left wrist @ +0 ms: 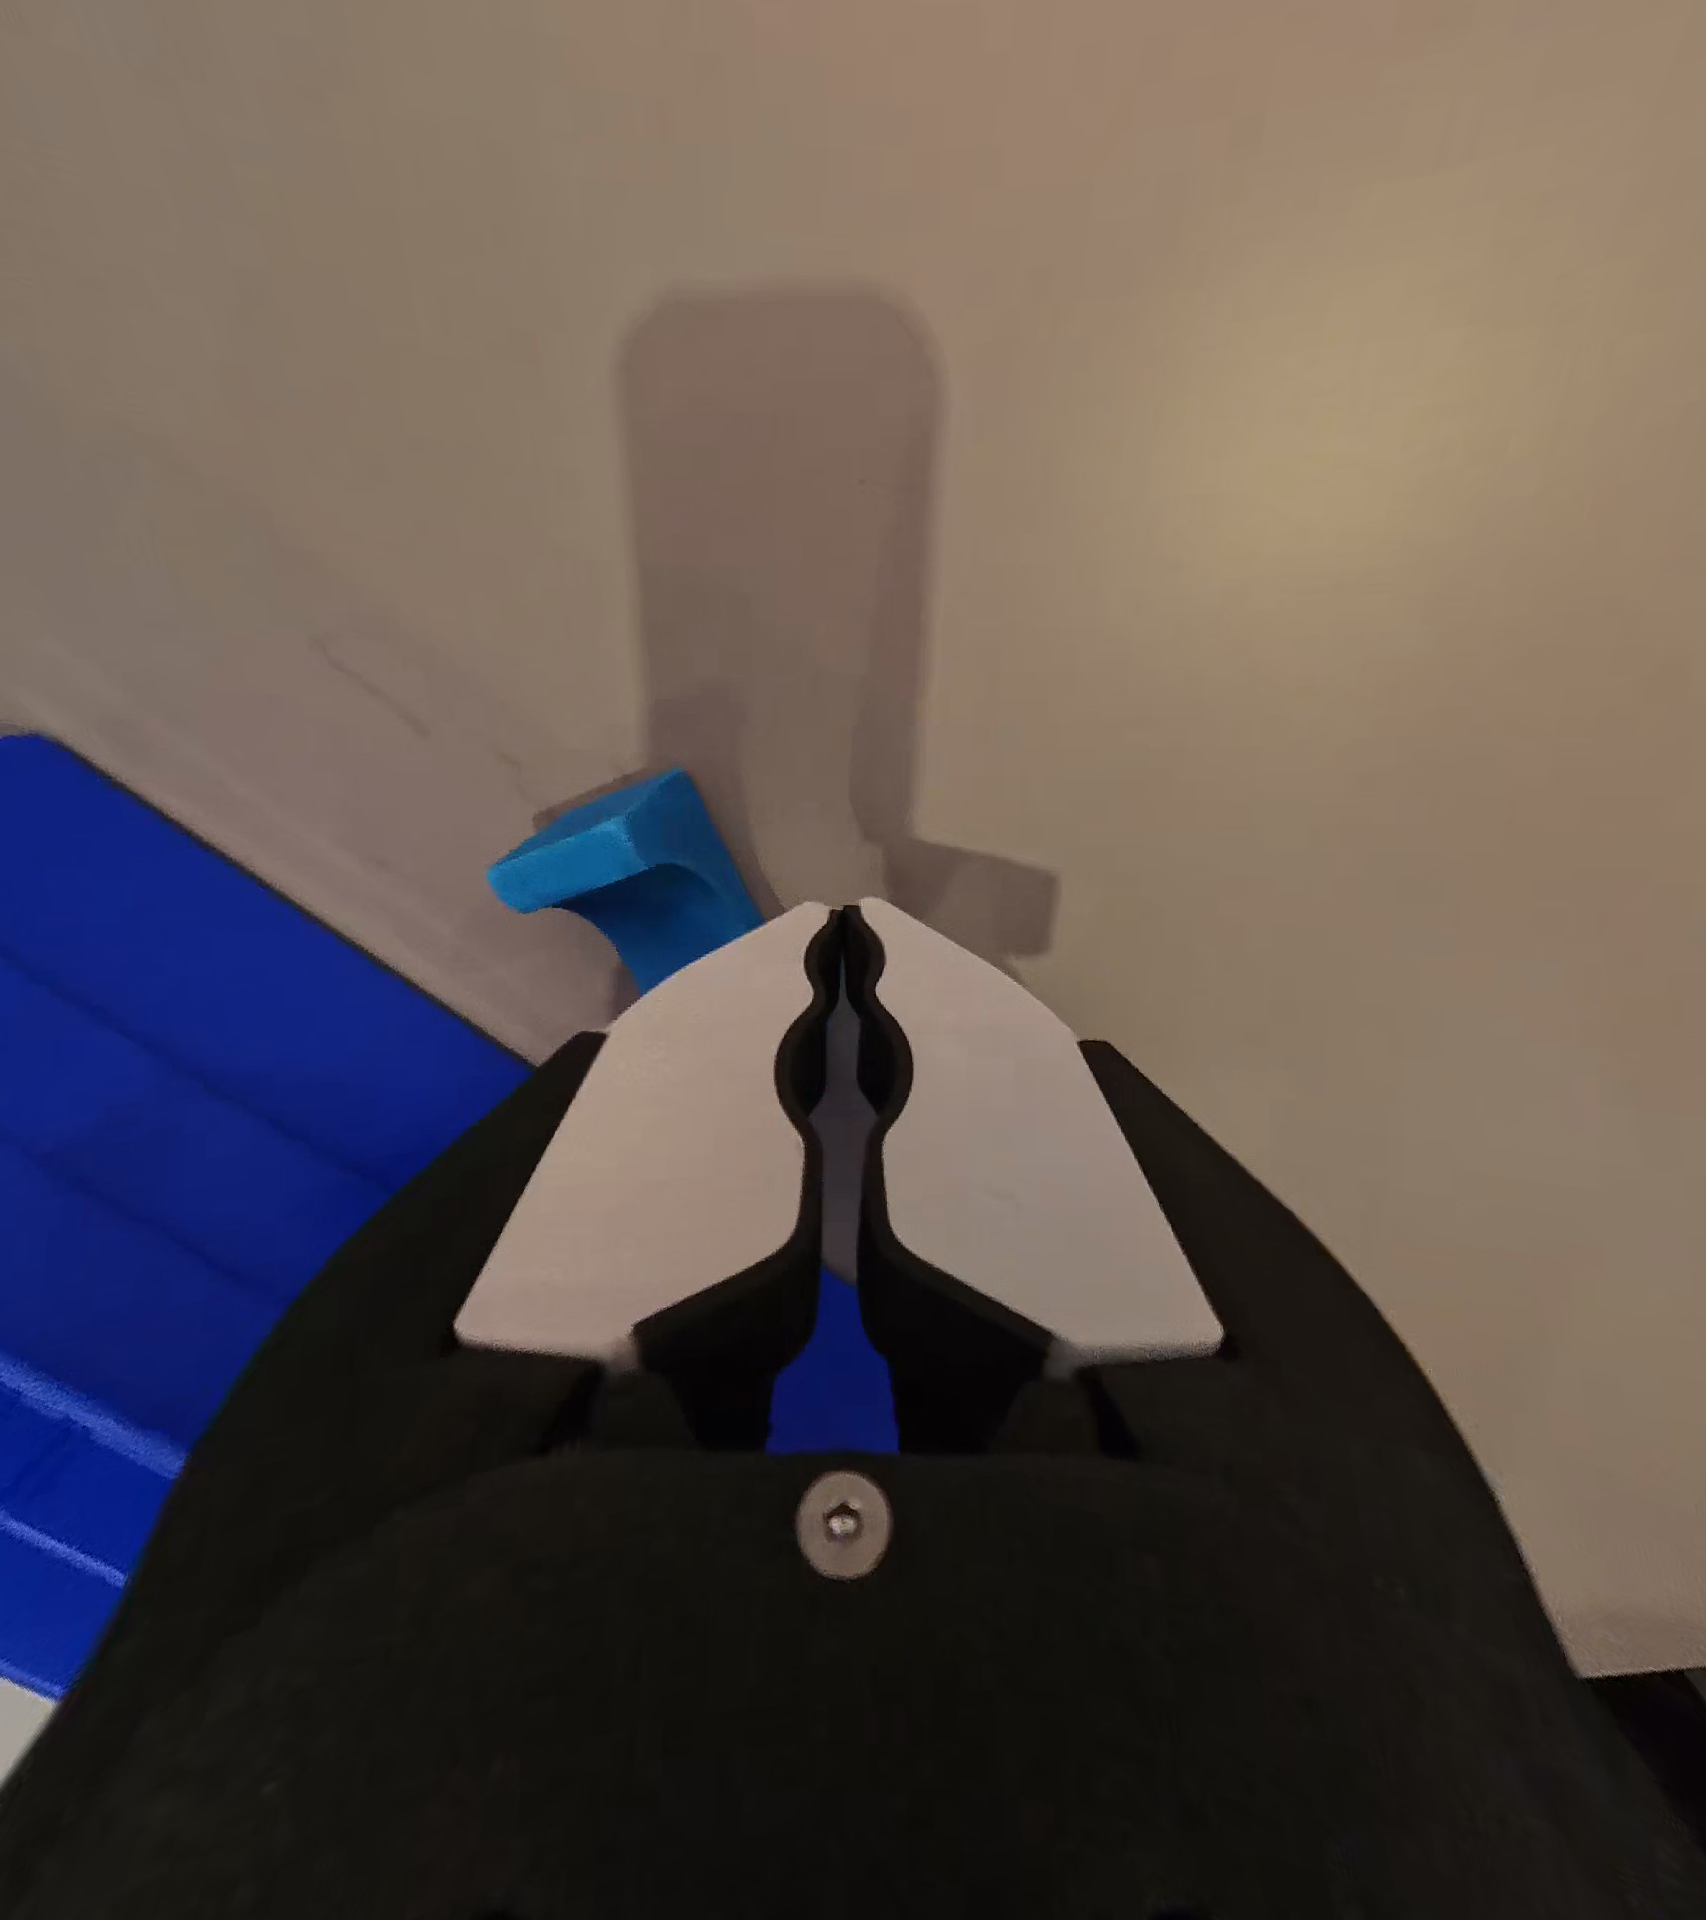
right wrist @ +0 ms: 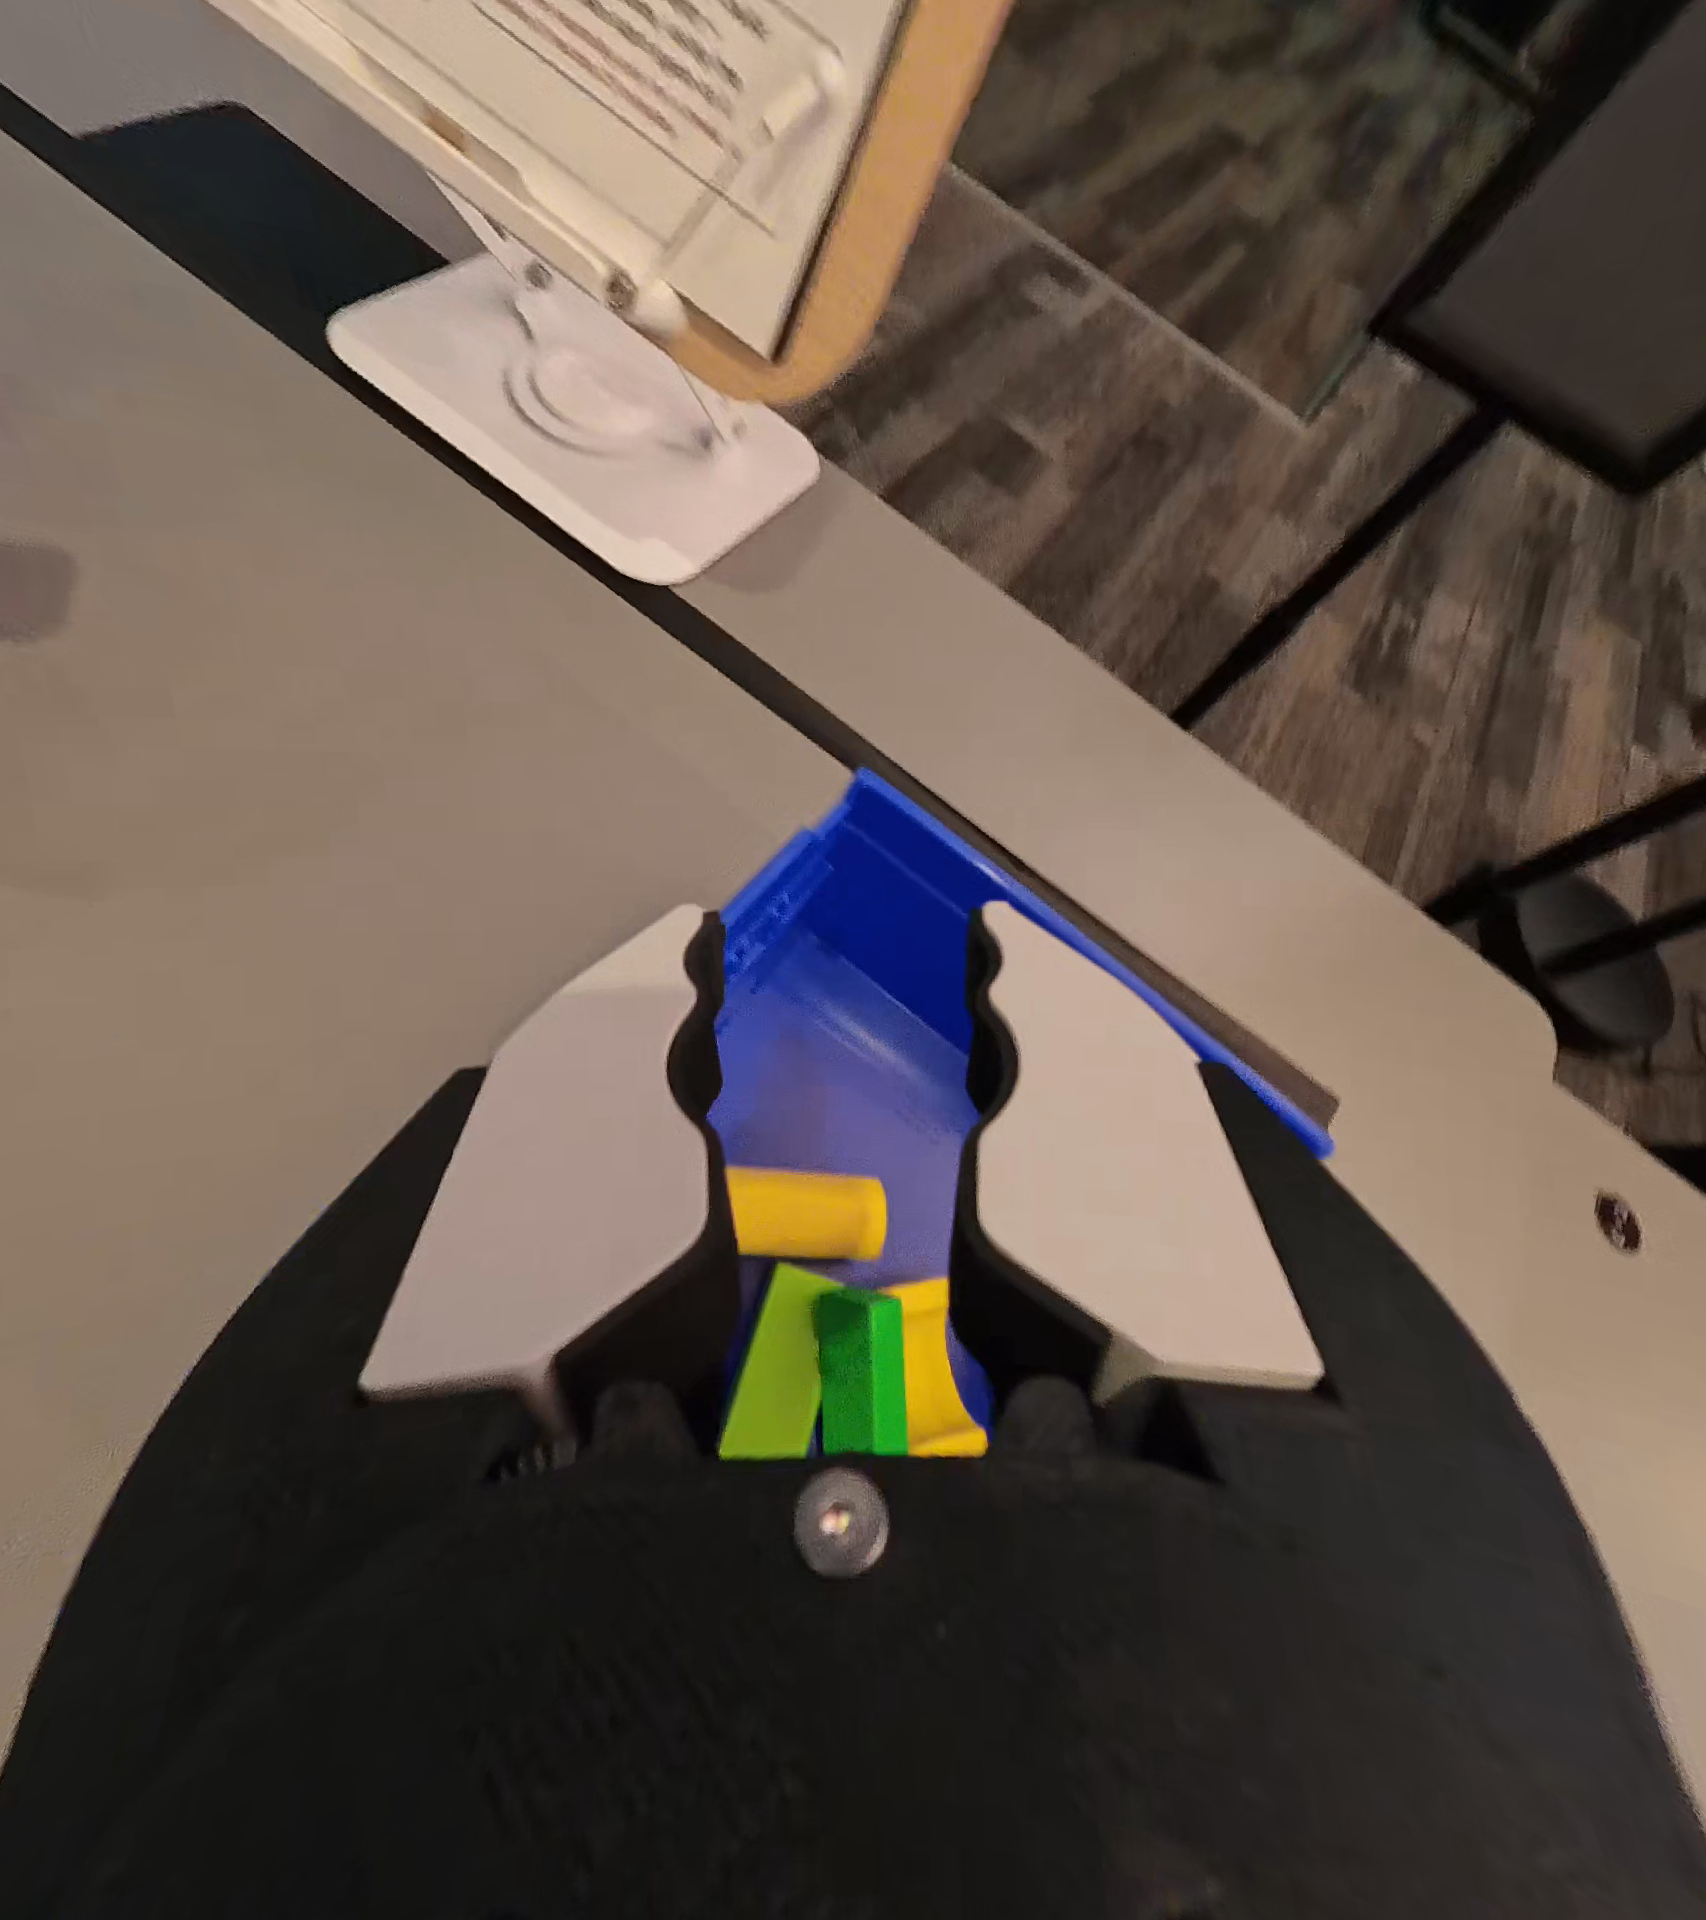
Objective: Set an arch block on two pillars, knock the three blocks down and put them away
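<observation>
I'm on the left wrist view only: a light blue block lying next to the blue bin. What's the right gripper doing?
Observer: The right gripper is open, holds nothing and points into the blue bin.
Operator: What's in the bin?
Observer: A yellow cylinder, a light green block, a dark green block and another yellow piece.
Operator: Anything else on the table?
Observer: A white stand sits at the far edge of the table.

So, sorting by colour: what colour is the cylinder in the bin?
Yellow cylinder, clearest in the right wrist view.
</observation>
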Available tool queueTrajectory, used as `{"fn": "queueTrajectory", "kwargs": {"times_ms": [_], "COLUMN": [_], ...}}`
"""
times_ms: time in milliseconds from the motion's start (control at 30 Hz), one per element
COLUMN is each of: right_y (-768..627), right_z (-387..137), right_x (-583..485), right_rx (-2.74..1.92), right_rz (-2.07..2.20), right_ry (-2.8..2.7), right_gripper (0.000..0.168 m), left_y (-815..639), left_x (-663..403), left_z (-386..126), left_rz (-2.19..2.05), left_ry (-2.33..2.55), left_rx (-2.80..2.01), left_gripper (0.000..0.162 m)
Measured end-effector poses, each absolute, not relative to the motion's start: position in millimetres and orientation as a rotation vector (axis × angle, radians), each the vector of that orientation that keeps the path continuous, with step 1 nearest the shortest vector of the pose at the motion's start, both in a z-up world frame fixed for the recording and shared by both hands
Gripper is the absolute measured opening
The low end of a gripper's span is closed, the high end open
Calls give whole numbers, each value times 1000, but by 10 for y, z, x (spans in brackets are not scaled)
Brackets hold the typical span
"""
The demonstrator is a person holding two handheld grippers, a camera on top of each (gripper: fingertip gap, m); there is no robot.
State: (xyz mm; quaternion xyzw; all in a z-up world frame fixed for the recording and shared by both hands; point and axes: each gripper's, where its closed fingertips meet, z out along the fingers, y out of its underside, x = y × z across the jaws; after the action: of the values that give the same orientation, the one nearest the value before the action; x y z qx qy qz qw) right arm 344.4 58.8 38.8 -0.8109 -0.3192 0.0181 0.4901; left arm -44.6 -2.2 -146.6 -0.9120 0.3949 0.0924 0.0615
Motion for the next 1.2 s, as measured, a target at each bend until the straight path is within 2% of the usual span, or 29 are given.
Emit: {"fn": "queueTrajectory", "kwargs": {"times_ms": [300,367,400,467,533,733,933,1000,1033,1200], "right_y": [576,578,581,583,586,569,539,535,532,525], "right_z": [190,145,136,130,131,94,68,56,49,26], "right_x": [3061,3048,3045,3035,3028,3043,2996,2985,2979,2968], "right_rx": [-1985,-1999,-2002,-2001,-2000,-2015,-2012,-2013,-2013,-2016], "right_rz": [60,63,59,58,60,44,21,10,7,-3], "right_ry": [-929,-939,-942,-948,-949,-974,-1027,-1041,-1047,-1066], "right_gripper": [45,45,45,45,45,45,45,45,45,45], "left_y": [37,54,73,108,111,12,-51,-88,-116,-121], "left_x": [-349,-446,-476,-511,-605,-812,-855,-835,-813,-809], "left_z": [-1115,-1118,-1133,-1193,-1275,-1536,-1569,-1584,-1594,-1592], "left_rz": [62,83,96,141,252,423,362,306,267,299], "left_ry": [1110,1063,1040,1013,984,918,844,836,846,967], "left_rx": [-2638,-2669,-2681,-2705,-2753,-2917,-2988,-3016,-3033,-3008], "left_gripper": [1,21,26,51,65,57,53,46,37,37]}}
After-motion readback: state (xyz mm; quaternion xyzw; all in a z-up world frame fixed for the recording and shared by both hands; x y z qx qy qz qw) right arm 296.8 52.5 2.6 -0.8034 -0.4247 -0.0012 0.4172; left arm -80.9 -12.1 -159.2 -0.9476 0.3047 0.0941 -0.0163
